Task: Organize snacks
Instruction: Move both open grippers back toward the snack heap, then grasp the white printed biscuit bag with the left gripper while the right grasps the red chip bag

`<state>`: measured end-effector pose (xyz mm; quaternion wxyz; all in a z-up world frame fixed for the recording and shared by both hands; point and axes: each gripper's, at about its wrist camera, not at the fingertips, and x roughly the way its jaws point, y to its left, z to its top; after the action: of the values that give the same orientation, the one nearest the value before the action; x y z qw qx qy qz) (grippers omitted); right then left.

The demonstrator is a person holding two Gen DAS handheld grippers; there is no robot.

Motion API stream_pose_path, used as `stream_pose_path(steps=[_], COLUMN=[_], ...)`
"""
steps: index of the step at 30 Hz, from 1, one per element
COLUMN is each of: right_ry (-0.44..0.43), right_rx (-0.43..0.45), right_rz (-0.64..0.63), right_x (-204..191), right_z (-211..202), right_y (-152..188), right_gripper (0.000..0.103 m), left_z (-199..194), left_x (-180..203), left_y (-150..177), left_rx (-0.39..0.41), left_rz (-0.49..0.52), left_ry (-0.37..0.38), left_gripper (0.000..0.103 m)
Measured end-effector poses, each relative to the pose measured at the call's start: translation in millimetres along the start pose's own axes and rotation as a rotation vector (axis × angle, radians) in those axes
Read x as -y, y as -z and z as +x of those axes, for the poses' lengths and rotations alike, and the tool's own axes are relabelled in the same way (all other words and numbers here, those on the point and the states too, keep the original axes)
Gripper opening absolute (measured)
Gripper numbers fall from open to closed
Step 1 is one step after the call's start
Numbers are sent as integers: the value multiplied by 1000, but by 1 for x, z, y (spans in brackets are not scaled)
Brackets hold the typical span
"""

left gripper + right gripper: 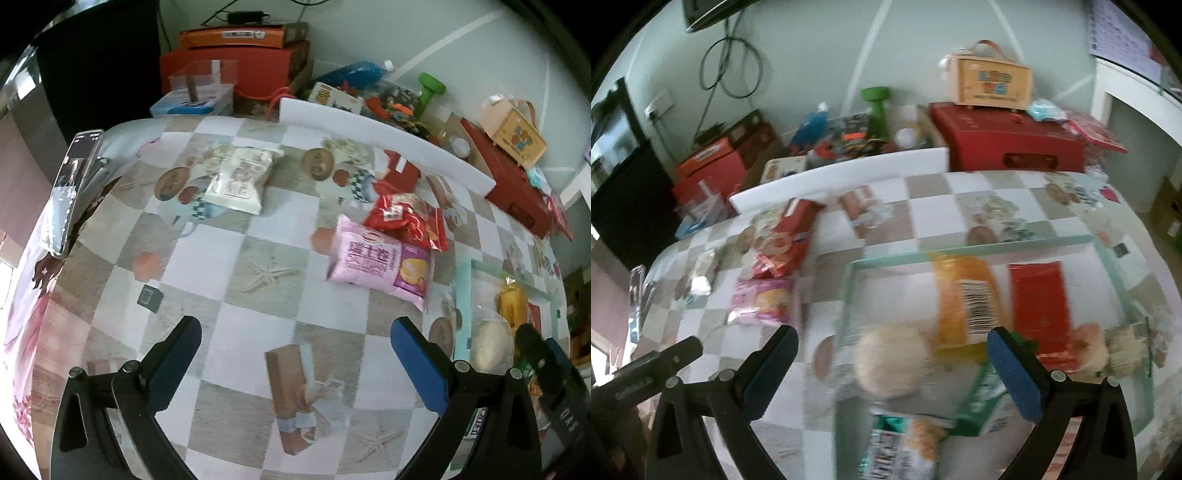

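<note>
Counter: checked cloth, snacks partly sorted.

Clear tray: glass-walled, at the counter's right side. Holds an orange packet, a red box, a round pale bun in wrap, a green-and-white packet and more at the near end, too blurred to name.

Loose on the counter, outside the tray:
- pink swiss-roll packet, just beside the tray's left wall;
- red snack bags, touching the pink packet's far end;
- white packet, well apart, toward the far left corner.

Left gripper: jaws wide open, nothing held, over bare cloth near the front edge.
Right gripper: jaws wide open, nothing held, above the tray's near end.

Also present: phone propped at the left edge; white board along the far edge.

Risks, as judged: the tray's near end looks crowded, so further packets may ride over the wall; the slick film may slip from the pads; a low jaw could strike the glass rim or nudge the phone.
</note>
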<state>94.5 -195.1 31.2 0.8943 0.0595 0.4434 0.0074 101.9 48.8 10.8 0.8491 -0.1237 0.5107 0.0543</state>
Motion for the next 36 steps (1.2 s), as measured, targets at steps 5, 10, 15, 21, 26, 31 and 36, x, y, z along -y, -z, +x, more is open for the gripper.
stream_pose_path(steps=[5,10,15,21,26,31,36], right_ry=[-23,-15,-32,-71,-85,-82,-73], right_rx=[-8,-17,-13,13,40,63,64], right_rz=[-47,-84,-89,-60,-37,-21,-32], right_x=[-22,-35,-45,-57,-68,-79,-90], right_z=[6,14,18,23,33,50,73], right_y=[4,6,-4,-26,-47,-62,-63], right_gripper=[103,103,103,103,103,103,103], left_z=[0,7,11,12,24,40,58], left_x=[-17,-31,-39,-42,-48,-53,-57], left_y=[-6,-15,-30,-56,-74,-87,-98], left_rx=[21,37,55,106,136,153,145], left_rz=[-32,-47,-51,-57,-70,-55,-49], left_ry=[31,0,-6,18,38,18,7], left_gripper=[102,102,102,102,102,102,102])
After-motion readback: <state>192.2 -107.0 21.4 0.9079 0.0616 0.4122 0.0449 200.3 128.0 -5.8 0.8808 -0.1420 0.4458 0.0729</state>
